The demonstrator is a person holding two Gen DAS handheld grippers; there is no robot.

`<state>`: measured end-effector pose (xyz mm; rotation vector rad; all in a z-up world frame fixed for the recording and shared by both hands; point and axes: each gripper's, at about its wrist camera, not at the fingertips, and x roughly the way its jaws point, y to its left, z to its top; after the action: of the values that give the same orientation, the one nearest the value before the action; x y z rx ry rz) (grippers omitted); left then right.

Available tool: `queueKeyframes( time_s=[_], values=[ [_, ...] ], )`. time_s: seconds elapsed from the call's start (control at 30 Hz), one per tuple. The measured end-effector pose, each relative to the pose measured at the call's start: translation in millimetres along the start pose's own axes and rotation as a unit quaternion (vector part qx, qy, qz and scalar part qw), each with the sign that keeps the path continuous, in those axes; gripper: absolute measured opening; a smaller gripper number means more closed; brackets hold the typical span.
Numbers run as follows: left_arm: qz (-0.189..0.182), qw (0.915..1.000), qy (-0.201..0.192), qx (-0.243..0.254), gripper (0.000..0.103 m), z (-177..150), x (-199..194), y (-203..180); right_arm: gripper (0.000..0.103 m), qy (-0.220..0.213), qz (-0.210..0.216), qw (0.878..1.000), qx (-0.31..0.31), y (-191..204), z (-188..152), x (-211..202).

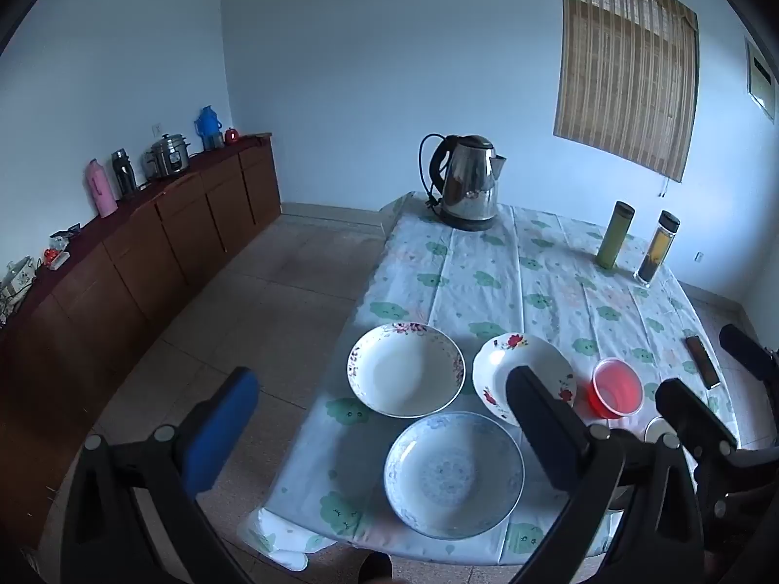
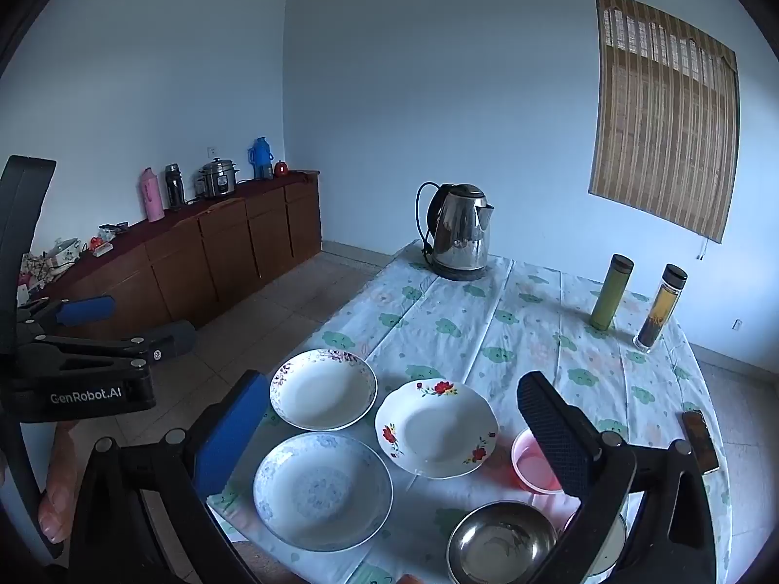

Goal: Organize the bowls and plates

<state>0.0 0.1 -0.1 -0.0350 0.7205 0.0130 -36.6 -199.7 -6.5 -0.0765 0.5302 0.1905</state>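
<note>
Three shallow dishes lie ahead of your claws on the table (image 2: 535,301), with its cloud-print cloth, and neither claw has hold of any of them. Your left claw (image 1: 384,438) stands spread as wide as it goes, tilted down over the near table edge, with nothing between its blue and black fingers. Just past its fingertips sits the blue-patterned plate (image 1: 454,474); beyond that, to the left, is the white bowl with a purple floral rim (image 1: 405,370), and to the right, partly behind the black finger, the plate with red flowers (image 1: 523,372).

Your right claw (image 2: 394,433) is also fully spread and empty. From its camera the blue-patterned plate (image 2: 323,490) lies just beside its blue finger, the purple-rimmed bowl (image 2: 324,389) further out on the left, and the red-flowered plate (image 2: 436,428) between the two fingers, further ahead. A steel bowl (image 2: 501,542) sits close under the black finger, and a red plastic cup (image 2: 533,467) is partly hidden behind that finger. The three dishes sit near one another; whether their rims touch I cannot tell.

Far ahead of both claws stand an electric kettle (image 2: 457,233) and two tall bottles, one green (image 2: 608,292) and one clear with dark contents (image 2: 659,309). Off to the left, a wooden sideboard (image 2: 233,253) runs along the wall.
</note>
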Motion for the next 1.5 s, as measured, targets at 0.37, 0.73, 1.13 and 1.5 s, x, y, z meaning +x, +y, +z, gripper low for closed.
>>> queueKeyframes(
  time_s=[0.37, 0.73, 1.13, 1.5],
  values=[
    [0.018, 0.9998, -0.006, 0.006, 0.103, -2.4, 1.9, 10.5, 0.102, 0.01, -0.004, 1.0, 0.01, -1.3, -8.3, 5.7],
    [0.047, 0.9988, -0.01, 0.007, 0.103, -6.5, 2.0, -6.2, 0.102, 0.016, 0.002, 1.0, 0.005, -6.3, -13.2, 3.6],
    [0.053, 0.9986, -0.002, 0.009, 0.103, -10.6, 8.0, -9.7, 0.102, 0.02, 0.01, 1.0, 0.011, -12.0, -13.5, 6.5],
    [0.053, 0.9985, 0.0, 0.008, 0.103, -11.7, 10.5, -10.2, 0.102, 0.022, 0.012, 1.0, 0.009, -10.4, -12.9, 7.3]
  ],
)
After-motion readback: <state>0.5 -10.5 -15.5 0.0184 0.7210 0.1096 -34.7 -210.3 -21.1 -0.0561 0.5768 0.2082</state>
